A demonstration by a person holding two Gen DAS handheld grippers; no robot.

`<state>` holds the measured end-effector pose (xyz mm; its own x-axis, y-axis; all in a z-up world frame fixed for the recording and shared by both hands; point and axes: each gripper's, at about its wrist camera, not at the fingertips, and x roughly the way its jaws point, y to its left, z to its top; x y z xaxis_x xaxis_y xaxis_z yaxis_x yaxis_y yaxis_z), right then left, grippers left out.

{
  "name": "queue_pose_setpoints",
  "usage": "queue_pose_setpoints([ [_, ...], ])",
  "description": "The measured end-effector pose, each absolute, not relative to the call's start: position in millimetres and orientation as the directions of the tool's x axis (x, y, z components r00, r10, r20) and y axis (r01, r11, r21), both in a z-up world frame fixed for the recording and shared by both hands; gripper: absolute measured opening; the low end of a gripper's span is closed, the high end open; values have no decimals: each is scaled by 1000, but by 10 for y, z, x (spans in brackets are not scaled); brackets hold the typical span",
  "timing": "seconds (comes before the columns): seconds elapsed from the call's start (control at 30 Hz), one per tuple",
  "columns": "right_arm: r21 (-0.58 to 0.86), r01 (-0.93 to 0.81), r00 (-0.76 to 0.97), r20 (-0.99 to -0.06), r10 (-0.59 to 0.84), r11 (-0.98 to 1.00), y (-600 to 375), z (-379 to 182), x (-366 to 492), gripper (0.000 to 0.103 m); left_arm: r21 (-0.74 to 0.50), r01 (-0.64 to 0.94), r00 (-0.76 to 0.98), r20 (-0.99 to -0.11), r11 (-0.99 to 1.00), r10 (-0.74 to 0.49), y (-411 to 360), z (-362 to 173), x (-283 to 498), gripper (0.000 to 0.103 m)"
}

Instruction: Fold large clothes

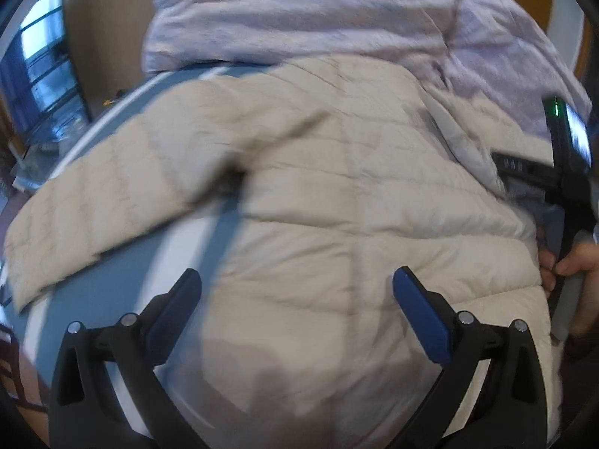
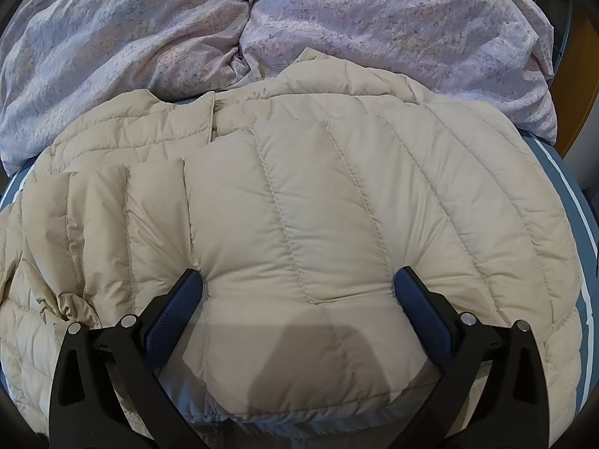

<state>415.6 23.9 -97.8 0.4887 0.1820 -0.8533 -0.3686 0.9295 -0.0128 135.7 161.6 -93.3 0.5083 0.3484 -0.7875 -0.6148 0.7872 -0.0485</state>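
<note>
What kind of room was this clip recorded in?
Most likely a bedroom: a beige puffer jacket lies on a bed with a blue striped sheet, a crumpled lilac duvet behind it. A window shows at left.

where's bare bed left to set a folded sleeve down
Bare blue sheet with white stripes shows below the beige quilted puffer jacket's spread sleeve, and as a thin strip along the jacket's right edge. Behind it, the rumpled lilac floral duvet crowds the bed.

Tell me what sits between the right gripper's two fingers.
A puffy fold of the beige quilted jacket fills the open right gripper, fingers pressing its sides; right wrist view.
</note>
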Motion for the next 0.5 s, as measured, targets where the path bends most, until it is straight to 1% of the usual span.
queue_pose_setpoints([
  [0.13,-12,-370,488,-854,183,929,233,-975,4155,102,-63,-686,500,-764,725,407,1960,-705,831,101],
  [0.27,-13,-371,488,-854,183,928,230,-973,4153,102,-101,-751,467,-781,653,416,2385,-633,260,101],
  [0.4,-12,-372,487,-854,184,928,223,-972,4150,102,-55,-829,378,-789,556,485,2716,-633,-227,101],
  [0.5,-12,-373,487,-854,184,928,217,-970,4145,102,-66,-875,333,-801,480,498,2956,-651,-576,101],
])
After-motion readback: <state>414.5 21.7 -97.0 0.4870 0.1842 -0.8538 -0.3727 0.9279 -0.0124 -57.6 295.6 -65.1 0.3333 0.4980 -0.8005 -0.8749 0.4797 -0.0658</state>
